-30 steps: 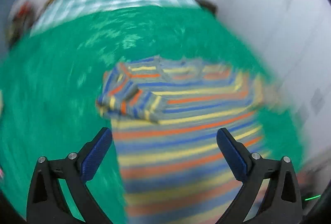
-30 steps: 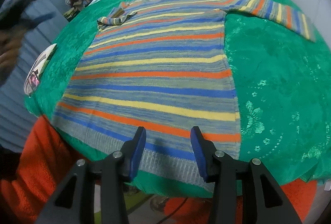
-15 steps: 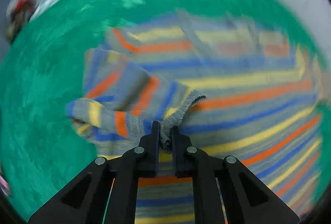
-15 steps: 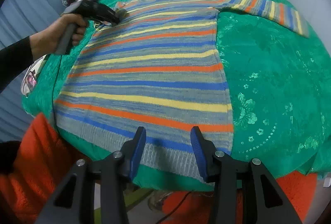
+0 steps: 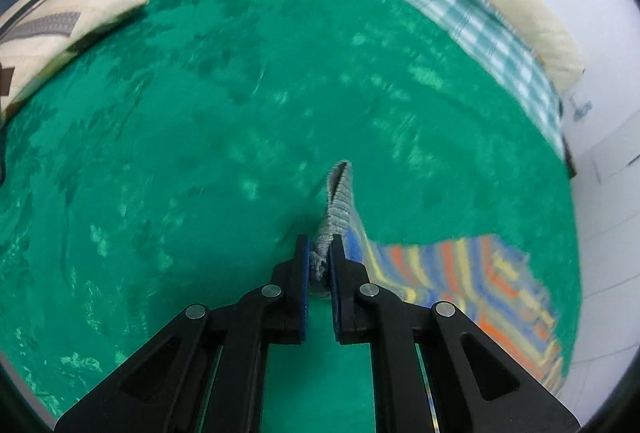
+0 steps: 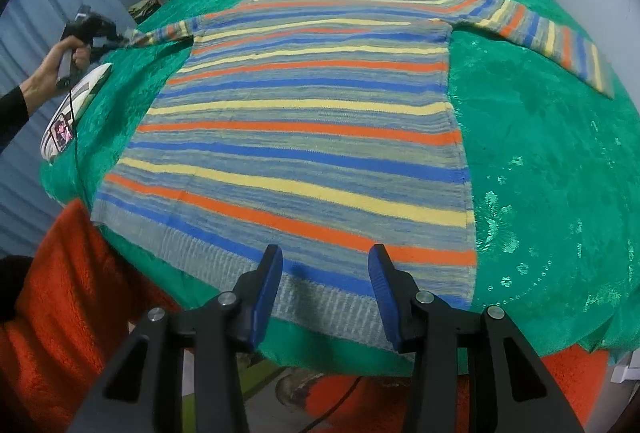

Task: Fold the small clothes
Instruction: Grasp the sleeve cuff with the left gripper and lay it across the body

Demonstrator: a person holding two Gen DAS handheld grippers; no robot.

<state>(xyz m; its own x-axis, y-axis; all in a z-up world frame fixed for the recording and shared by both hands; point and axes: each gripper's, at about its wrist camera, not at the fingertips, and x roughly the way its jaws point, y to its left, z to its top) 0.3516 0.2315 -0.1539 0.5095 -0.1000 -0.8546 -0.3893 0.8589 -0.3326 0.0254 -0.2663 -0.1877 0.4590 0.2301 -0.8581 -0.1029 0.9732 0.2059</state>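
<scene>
The left tool (image 5: 319,261) clenched the sleeve cuff (image 5: 337,207) at lower centre — the sweater (image 6: 304,137) body lay to its right — while the right tool (image 6: 325,293) stood released at the hem.

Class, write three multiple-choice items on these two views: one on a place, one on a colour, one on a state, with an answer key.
1. Where does the striped sweater lie?
A. on the green bedspread
B. on the floor
C. on a chair

2. What colour are the right hand-held gripper pads?
A. red
B. blue
C. white

3. What is the left hand-held gripper doing?
A. hanging open
B. gripping a pillow
C. pinching the sleeve cuff

Key: 1 A, green cloth surrounds it; 2 B, blue pads show; 3 C, grey ribbing sits between its fingers.
</scene>
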